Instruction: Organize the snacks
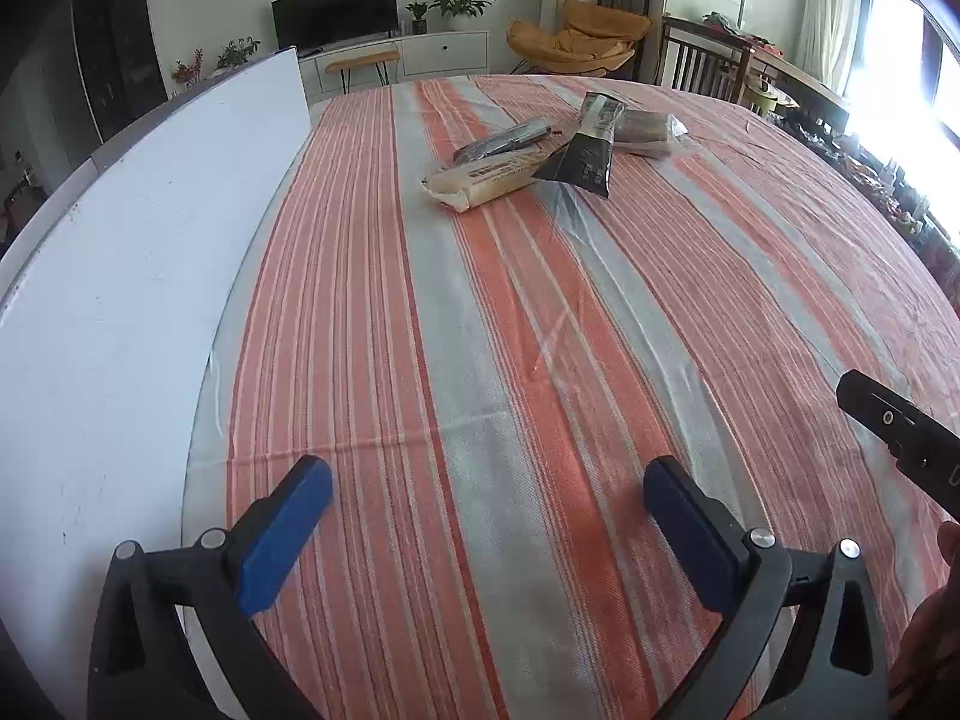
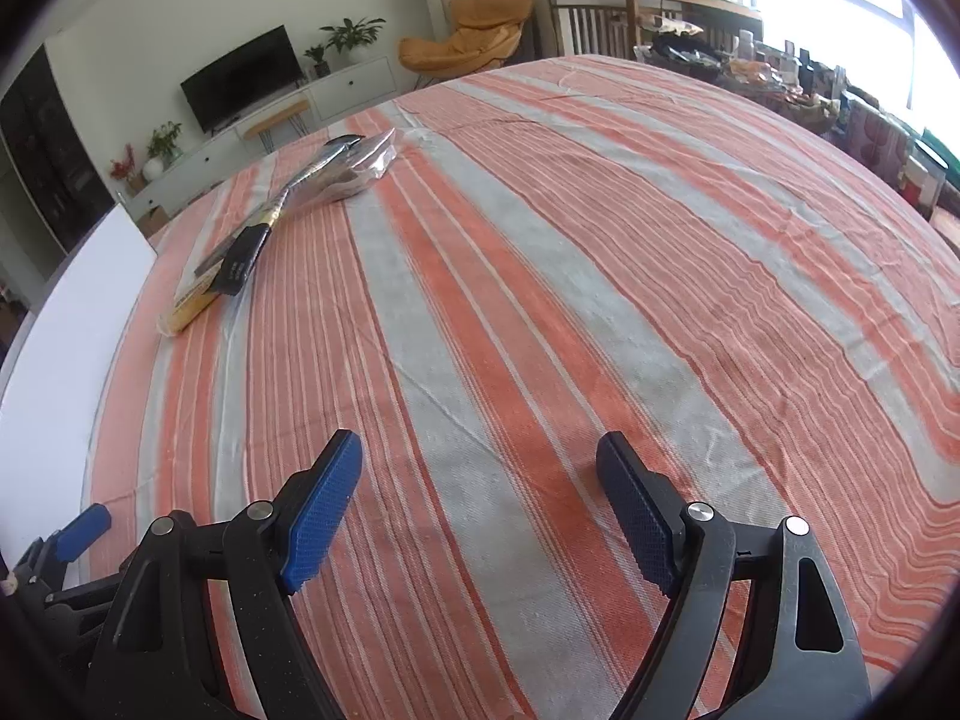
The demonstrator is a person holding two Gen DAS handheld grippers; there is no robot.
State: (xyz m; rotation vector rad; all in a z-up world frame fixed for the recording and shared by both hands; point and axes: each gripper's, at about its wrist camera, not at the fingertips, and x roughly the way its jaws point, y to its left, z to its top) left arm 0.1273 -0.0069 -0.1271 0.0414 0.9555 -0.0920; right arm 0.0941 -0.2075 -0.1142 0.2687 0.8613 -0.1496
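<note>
My left gripper [image 1: 487, 483] and my right gripper [image 2: 479, 456] hover side by side over the near part of the striped tablecloth [image 1: 540, 360], both with jaws spread wide and nothing between them. The snack packets [image 1: 528, 150] lie in a small overlapping heap toward the far edge, well apart from both grippers, near the white board [image 1: 120, 300] along the left edge.

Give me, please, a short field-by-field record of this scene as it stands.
surface: striped tablecloth
snacks: beige packet, black packet, dark packet, clear-wrapped packet, piled together at the far side
left hand-held gripper: open, empty
right hand-held gripper: open, empty
left edge: white board
</note>
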